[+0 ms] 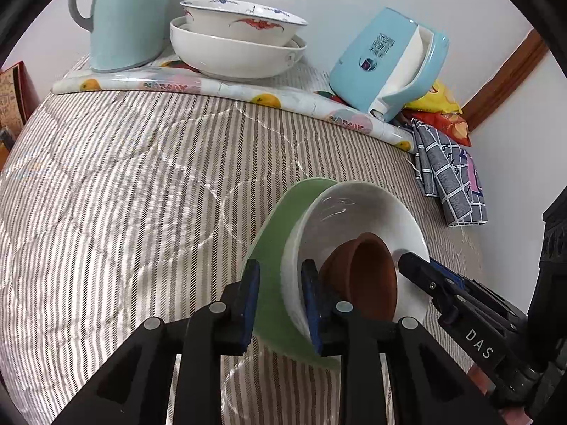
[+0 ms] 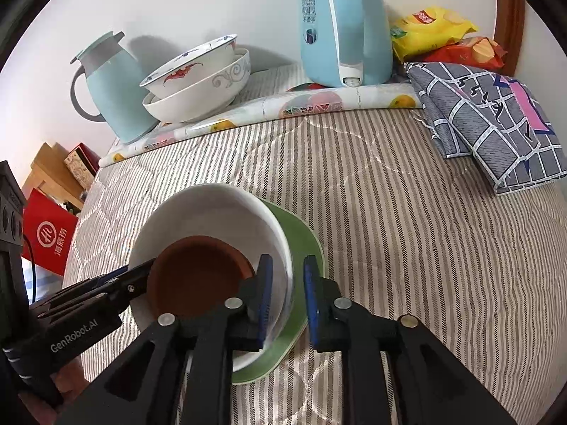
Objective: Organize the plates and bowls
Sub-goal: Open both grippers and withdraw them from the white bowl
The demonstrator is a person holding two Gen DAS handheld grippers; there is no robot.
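The striped quilted surface is filling both views, with a fruit-print mat lying along its far edge by the wall. On that mat a tall blue kettle is standing at the right and a pale blue jug at the left, and between them a painted bowl is sitting tilted inside a larger white bowl. A folded checked cloth is lying right of the kettle, snack bags behind it.

Up front, a green plate is resting on the stripes, carrying a white bowl, and a small brown bowl is nesting inside that.

The right tool is straddling the white bowl's near wall, jaws slightly parted, pads not visibly pressing. The left tool is doing likewise on the opposite side, one pad over the green plate and one inside the white bowl, and it's loose too.
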